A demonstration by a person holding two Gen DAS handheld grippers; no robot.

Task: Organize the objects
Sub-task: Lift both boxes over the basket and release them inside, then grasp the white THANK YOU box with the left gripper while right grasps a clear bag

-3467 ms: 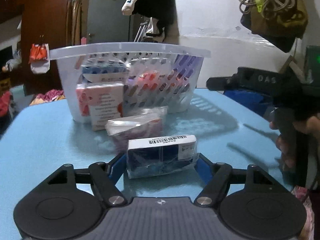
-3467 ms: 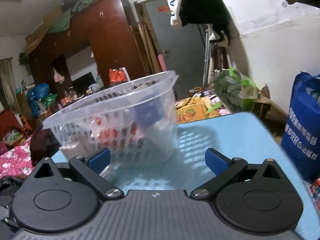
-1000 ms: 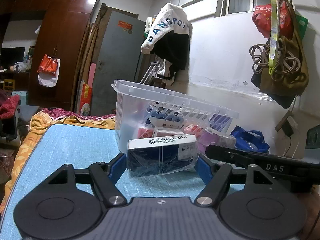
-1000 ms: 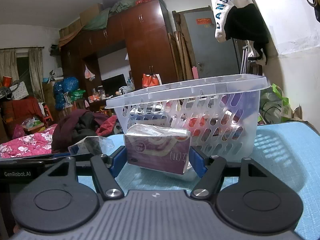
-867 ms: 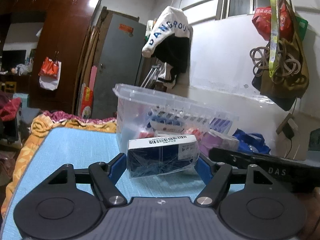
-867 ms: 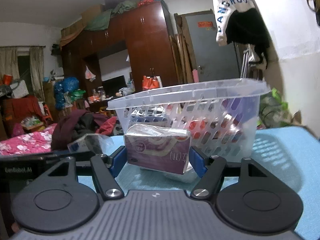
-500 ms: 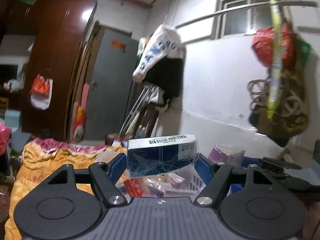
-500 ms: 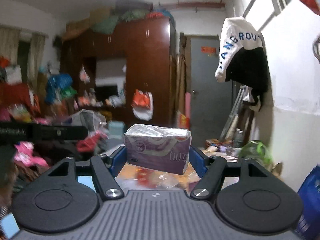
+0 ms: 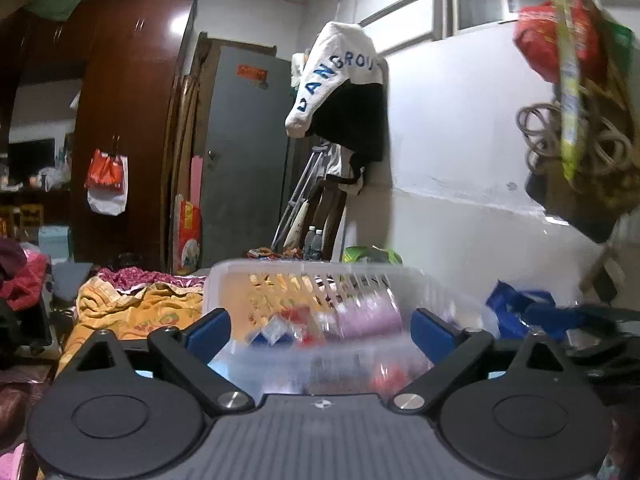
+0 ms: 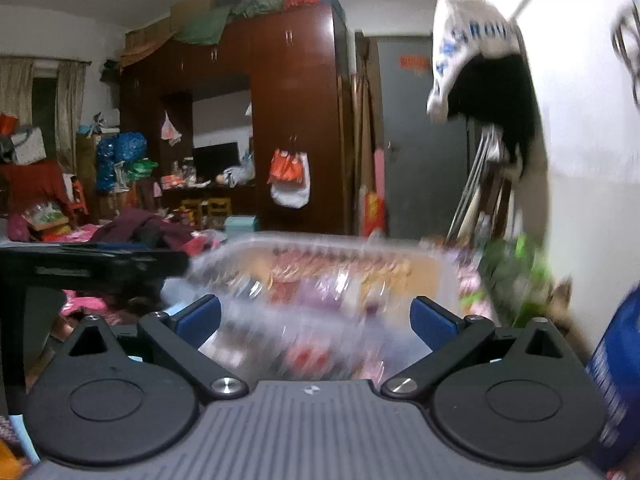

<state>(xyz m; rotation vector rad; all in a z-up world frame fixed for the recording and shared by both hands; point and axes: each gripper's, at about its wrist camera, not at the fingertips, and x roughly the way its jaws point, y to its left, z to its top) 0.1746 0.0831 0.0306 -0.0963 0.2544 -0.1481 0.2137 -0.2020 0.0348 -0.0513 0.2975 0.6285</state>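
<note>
Left wrist: left gripper [image 9: 320, 326] and right gripper [image 10: 316, 316] just opened wide (both empty) above basket [image 9: 304, 270] rim.

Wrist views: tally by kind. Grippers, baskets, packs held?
Grippers: 2 (left gripper, right gripper); jaws have just been opening, no pack between them.
Baskets: 1, the clear basket.
Packs held: 0.
Packs inside the clear basket: too blurred to count.
Total: 3.
</note>
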